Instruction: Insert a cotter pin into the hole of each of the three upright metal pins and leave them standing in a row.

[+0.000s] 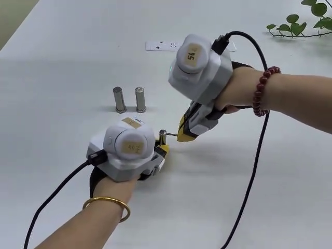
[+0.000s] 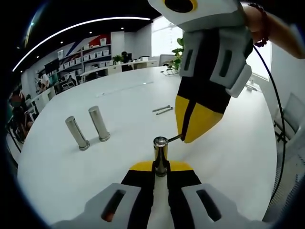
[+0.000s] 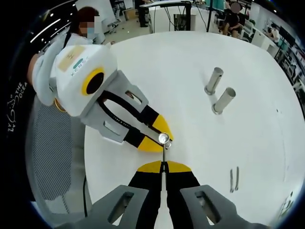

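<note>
One metal pin (image 2: 160,149) is held upright on the white table (image 1: 62,78) by the left gripper (image 2: 160,167), whose jaws are closed on the lower part of the pin. A thin cotter pin (image 3: 163,153) is pinched between the nearly closed jaws of the right gripper (image 3: 163,166), and its tip is placed against the top part of the held pin; whether it is already inside the hole cannot be told. The yellow tips of both grippers are close together, just beside the pin. Two other metal pins (image 1: 119,99) (image 1: 140,99) are standing side by side, a little behind the held one, so three metal pins are counted. Two spare cotter pins (image 2: 162,109) are lying together on the table, well apart from the grippers, so three cotter pins are counted. On the right gripper a round sticker (image 1: 193,54) is seen with digits that look like 56; the sticker on the left gripper is too blurred to be read. At the far edge a white power strip (image 1: 162,45) and a green plant (image 1: 306,21) are seen.
</note>
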A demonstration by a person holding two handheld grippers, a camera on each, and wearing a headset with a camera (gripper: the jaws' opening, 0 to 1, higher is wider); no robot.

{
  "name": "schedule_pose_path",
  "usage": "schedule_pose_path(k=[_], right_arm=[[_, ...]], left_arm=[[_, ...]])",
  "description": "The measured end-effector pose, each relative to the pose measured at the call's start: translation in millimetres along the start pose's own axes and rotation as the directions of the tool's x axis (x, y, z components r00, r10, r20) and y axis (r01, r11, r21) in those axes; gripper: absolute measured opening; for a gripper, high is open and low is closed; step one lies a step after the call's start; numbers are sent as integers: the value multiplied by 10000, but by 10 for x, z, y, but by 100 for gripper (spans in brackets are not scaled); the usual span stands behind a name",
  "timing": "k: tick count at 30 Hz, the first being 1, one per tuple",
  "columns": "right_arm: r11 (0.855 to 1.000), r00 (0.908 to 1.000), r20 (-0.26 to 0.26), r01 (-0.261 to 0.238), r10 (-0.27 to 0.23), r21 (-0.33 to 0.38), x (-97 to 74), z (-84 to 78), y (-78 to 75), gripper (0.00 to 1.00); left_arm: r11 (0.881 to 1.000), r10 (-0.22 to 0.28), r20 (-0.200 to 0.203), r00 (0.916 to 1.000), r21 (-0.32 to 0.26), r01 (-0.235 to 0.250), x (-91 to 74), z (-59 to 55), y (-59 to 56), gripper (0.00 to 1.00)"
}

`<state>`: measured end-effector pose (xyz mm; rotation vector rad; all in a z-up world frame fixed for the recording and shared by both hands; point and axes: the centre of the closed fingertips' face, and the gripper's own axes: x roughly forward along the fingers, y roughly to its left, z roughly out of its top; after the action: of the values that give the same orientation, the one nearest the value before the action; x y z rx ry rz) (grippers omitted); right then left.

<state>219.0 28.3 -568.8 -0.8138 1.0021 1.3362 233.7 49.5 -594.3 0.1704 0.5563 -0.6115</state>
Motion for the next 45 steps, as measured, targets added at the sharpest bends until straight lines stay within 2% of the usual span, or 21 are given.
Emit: schedule_pose_path(k=[15, 17, 19, 23, 25, 28, 32, 36, 40, 45], right_arm=[[9997, 9999, -143, 68, -71, -213, 38, 87, 3, 0], [9999, 9999, -86, 66, -67, -110, 44, 104, -1, 0], [9995, 10000, 49, -22, 20, 317, 56, 125, 5, 0], [9998, 9999, 148, 18, -21, 211, 56, 137, 1, 0], [9988, 9991, 413, 12, -32, 489, 56, 164, -2, 0], [9981, 9987, 517, -28, -4, 623, 52, 163, -3, 0], [9977, 9978, 575, 295, -330, 615, 24, 145, -48, 8], [9970, 9970, 725, 223, -276, 739, -12, 125, -33, 8], [9977, 9979, 534, 325, -356, 590, -24, 68, -24, 6], [9981, 9971, 706, 245, -285, 566, -13, 89, 1, 2]], left_arm=[[10000, 80, -52, 10000, 48, -80, 7, -13, -3, 6], [9999, 93, -45, 9999, 44, -92, 6, -14, -3, 6], [9999, 115, -39, 9999, 42, -115, 5, -14, -4, 6], [9999, 141, -37, 9999, 14, -141, 2, -15, -4, 6], [9999, 150, -39, 9999, 7, -150, -1, -16, -5, 6], [9999, 163, -39, 9999, -16, -163, -3, -18, -6, 6], [9997, 206, -24, 9998, -129, -207, -5, -19, -4, 6], [9995, 229, -24, 9997, -195, -229, -5, -19, -6, 6], [9995, 239, -15, 9997, -209, -239, -3, -19, -5, 6], [9994, 247, -20, 9997, -236, -248, 3, -17, -4, 6]])
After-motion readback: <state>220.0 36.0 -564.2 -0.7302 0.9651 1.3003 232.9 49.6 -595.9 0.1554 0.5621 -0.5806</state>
